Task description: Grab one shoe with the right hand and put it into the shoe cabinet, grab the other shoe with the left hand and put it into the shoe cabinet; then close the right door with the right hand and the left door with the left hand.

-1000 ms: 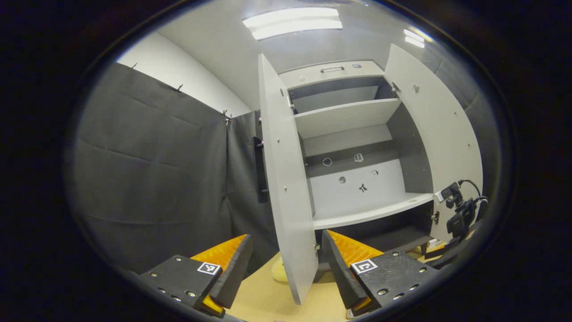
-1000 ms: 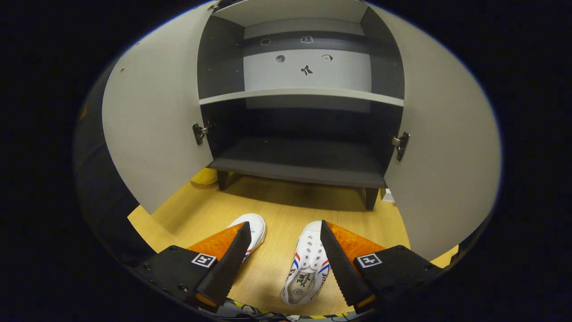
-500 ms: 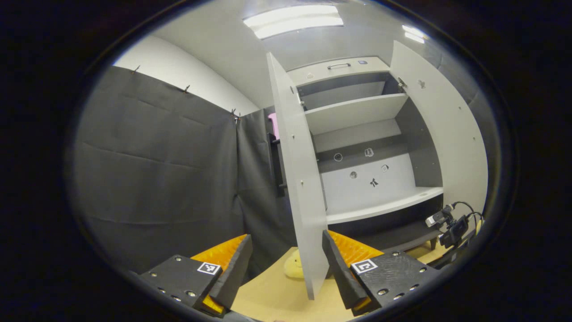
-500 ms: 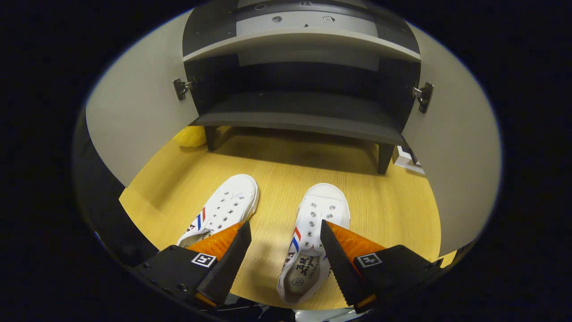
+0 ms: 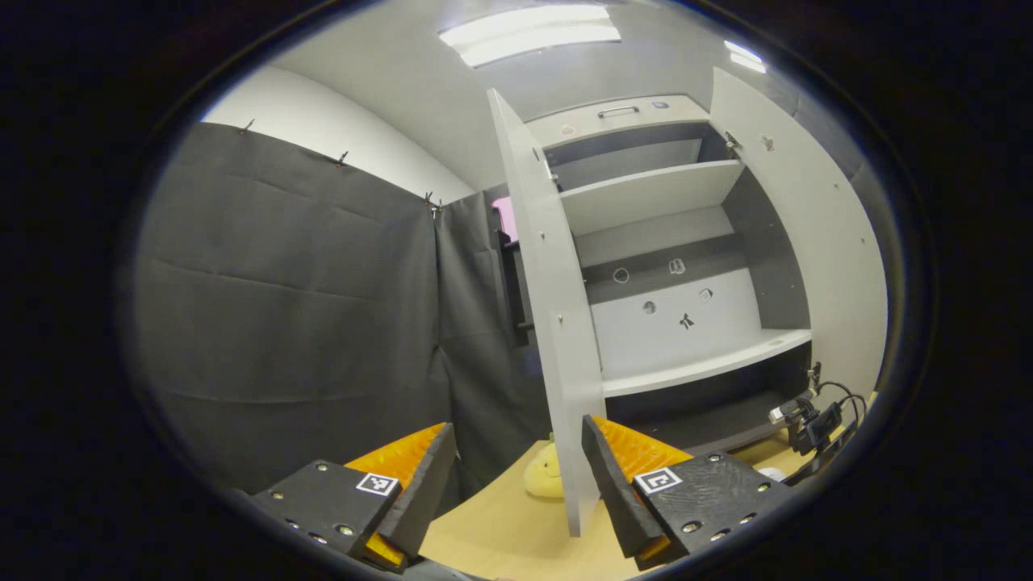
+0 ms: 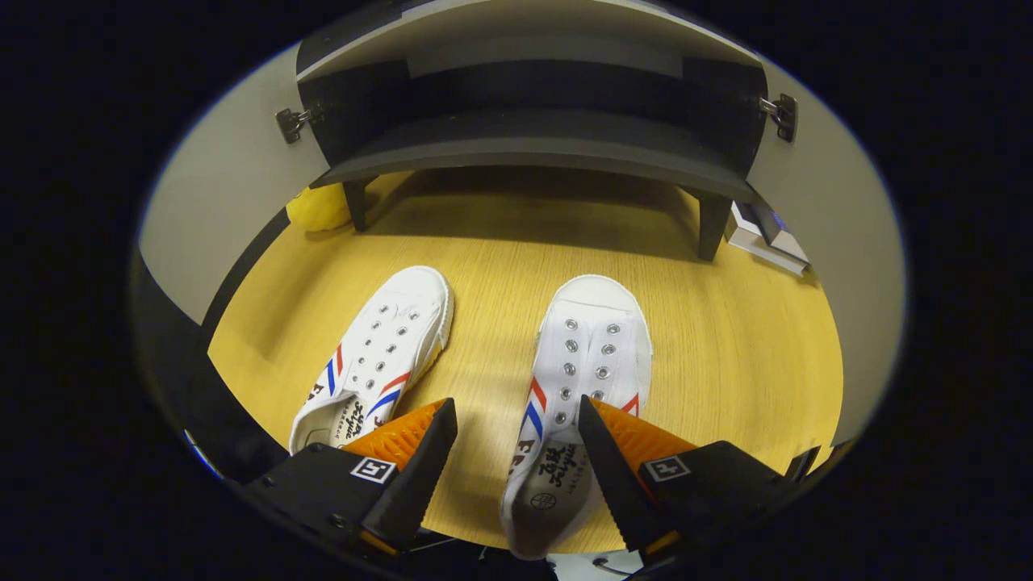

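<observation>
Two shoes (image 6: 565,403) partly hidden behind spread right tool (image 6: 516,460); left tool (image 5: 516,484) spread too.

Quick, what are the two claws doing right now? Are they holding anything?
Left claw: open, holding nothing, near the cabinet door.
Right claw: open, holding nothing, above the right-hand shoe.

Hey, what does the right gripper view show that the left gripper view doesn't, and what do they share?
Right gripper view: two white canvas shoes, one left and one right, lying on the wooden floor, with the open right gripper above them.

Left gripper view: the grey cabinet's upper shelves, the black cloth wall and the open left gripper.

Both: the open cabinet doors and a yellow object beside the cabinet.
</observation>
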`<move>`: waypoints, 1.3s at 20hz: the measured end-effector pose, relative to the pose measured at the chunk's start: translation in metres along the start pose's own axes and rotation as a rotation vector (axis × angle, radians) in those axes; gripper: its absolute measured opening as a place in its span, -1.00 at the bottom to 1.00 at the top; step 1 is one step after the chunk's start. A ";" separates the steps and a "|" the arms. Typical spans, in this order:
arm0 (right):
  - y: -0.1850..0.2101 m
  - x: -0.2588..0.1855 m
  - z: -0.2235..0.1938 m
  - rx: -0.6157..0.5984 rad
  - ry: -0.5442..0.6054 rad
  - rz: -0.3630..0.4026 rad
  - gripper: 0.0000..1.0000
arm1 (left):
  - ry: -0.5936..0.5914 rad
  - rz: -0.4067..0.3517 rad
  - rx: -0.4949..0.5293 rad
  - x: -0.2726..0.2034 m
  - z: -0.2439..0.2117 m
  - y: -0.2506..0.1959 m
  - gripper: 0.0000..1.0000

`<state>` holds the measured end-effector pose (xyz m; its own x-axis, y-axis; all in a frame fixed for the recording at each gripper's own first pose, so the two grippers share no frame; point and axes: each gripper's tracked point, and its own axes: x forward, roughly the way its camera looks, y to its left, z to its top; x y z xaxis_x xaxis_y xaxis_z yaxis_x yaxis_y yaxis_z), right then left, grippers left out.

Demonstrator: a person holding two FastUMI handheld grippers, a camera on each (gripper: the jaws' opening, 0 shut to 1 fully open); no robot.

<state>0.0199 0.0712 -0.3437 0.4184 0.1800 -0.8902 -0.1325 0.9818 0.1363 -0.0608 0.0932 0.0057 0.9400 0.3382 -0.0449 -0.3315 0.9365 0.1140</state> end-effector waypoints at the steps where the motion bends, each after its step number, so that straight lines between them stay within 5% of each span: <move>1: 0.002 0.004 -0.002 0.004 0.016 0.009 0.91 | 0.001 0.003 0.002 0.001 0.001 0.001 0.80; 4: -0.008 0.014 -0.007 0.020 0.046 -0.046 0.70 | 0.004 0.012 0.009 0.000 0.000 0.006 0.80; 5: -0.010 0.015 -0.008 0.026 0.057 -0.050 0.41 | 0.006 0.017 0.010 0.001 0.000 0.007 0.80; 8: -0.022 0.016 -0.013 0.034 0.061 -0.073 0.04 | 0.015 0.020 -0.003 0.003 -0.004 0.006 0.80; 9: -0.019 0.014 -0.008 0.067 0.061 -0.060 -0.39 | 0.015 0.021 -0.007 0.005 -0.004 0.005 0.82; 13: -0.016 0.013 -0.005 0.177 0.039 0.013 -0.96 | -0.005 0.015 -0.002 0.004 0.004 0.003 0.80; 26: -0.022 -0.047 0.037 0.184 -0.176 0.080 -0.97 | -0.019 -0.071 -0.024 0.006 0.006 -0.029 0.80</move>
<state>0.0368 0.0432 -0.2885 0.5648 0.2492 -0.7867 -0.0120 0.9557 0.2942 -0.0455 0.0673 0.0081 0.9624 0.2697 -0.0336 -0.2659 0.9600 0.0876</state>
